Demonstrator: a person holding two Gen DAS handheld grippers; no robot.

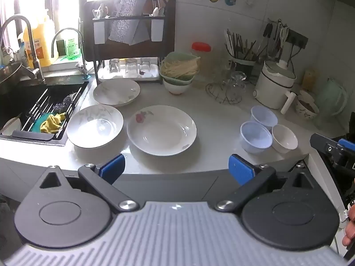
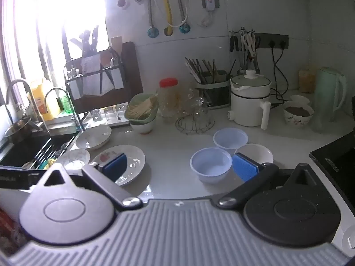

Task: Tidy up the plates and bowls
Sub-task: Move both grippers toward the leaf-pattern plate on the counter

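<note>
Both tongs stand wide open with nothing between their blue pads. From the left wrist camera I see my left gripper (image 1: 176, 169) held over the near edge of the white counter (image 1: 217, 119), pointing at the rose plate (image 1: 162, 130), which lies flat just beyond the pads. To its left sits the grey-leaf plate (image 1: 95, 126), close by the sink (image 1: 33, 110), and behind that one the third plate (image 1: 116, 92), near the foot of the dark dish rack (image 1: 129, 44). Off to the right, three small bowls cluster together: two translucent plastic bowls (image 1: 256, 136) and a white bowl (image 1: 284, 138) that touches the nearer one. A corner of my other tool pokes in at the right edge.

From the right wrist camera, my right gripper (image 2: 180, 166) hangs over the counter between plates and bowls. Its left pad overlaps the rose plate (image 2: 133, 164) in the picture, its right pad the white bowl (image 2: 255, 153); I cannot tell whether either touches. The nearer plastic bowl (image 2: 210, 164) sits just beyond the open gap.
</note>
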